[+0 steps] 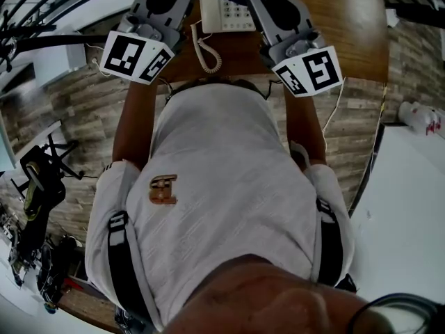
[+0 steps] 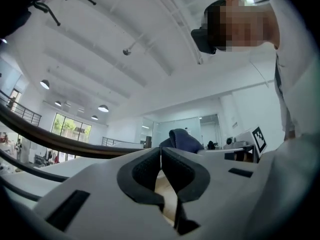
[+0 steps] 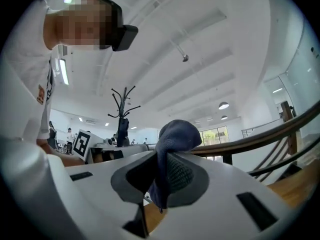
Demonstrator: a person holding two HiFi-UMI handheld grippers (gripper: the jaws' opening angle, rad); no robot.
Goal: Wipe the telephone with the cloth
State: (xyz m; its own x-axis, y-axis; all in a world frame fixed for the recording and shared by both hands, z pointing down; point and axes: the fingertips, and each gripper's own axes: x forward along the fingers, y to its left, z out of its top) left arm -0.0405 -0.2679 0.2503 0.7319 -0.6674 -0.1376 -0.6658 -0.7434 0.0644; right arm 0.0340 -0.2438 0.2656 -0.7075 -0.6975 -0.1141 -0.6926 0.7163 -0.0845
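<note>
Right gripper view: right gripper (image 3: 161, 159) clamps cloth (image 3: 177, 133); left gripper (image 2: 161, 158) closed, empty. Should drag cloth flat across telephone (image 1: 226, 12), lightly.

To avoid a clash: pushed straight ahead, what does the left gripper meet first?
Probably the cloth pinched in the right gripper: it shows just beyond the shut left gripper, slightly right. Depth is unclear, so it might pass beside.

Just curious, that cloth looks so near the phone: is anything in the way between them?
Nothing visible. The cloth, pinched by the fingers of the right gripper, hangs right by the telephone, with no object between.
</note>
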